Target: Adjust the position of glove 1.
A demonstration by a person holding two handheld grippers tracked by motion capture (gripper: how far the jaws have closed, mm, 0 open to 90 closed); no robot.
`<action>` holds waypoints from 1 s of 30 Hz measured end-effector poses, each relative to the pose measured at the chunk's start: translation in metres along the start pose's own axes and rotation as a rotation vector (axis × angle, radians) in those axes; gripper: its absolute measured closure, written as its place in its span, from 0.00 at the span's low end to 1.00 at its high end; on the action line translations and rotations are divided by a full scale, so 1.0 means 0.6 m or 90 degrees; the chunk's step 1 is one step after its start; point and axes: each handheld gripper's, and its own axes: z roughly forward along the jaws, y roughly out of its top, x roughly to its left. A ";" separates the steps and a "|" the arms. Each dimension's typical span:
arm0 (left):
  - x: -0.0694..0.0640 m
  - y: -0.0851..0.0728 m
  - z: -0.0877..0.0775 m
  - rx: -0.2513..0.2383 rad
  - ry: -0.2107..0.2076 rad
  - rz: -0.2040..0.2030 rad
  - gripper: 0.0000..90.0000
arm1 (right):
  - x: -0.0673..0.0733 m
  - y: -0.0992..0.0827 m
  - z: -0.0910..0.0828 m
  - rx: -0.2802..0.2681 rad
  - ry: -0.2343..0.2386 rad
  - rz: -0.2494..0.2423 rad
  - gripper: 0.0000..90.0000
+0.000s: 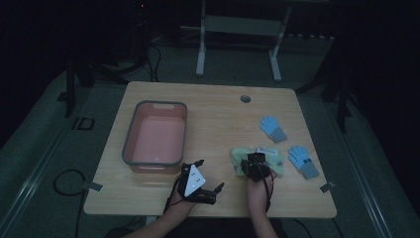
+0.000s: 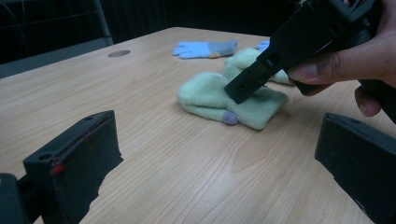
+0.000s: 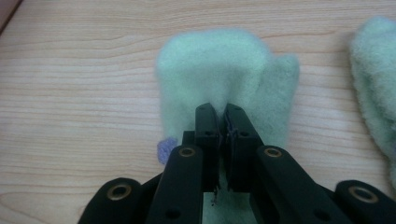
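Note:
A pale green mitten with a small purple tag lies flat on the wooden table. My right gripper points down onto it, and its jaws are pinched together on a pucker of the fabric. From the left gripper view the same mitten rests under the right gripper, held by a hand. A second green mitten lies just beside it. My left gripper stands open near the front edge, left of the mittens, with nothing between its jaws.
A pink tub with a grey rim stands at the left of the table. Two blue gloves lie at the right. A round cable hole sits near the far edge. The room around is dark.

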 end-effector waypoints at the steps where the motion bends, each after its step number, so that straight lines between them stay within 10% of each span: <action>1: 0.000 0.000 0.000 0.000 0.000 0.000 0.00 | -0.001 0.001 0.000 0.001 0.005 0.003 0.92; 11: 0.000 0.000 0.000 -0.001 0.000 0.000 0.00 | -0.010 0.032 -0.035 -0.020 0.041 -0.076 0.70; 30: -0.002 0.000 -0.001 -0.003 -0.003 0.010 0.00 | -0.131 0.104 -0.077 0.011 0.065 -0.201 0.68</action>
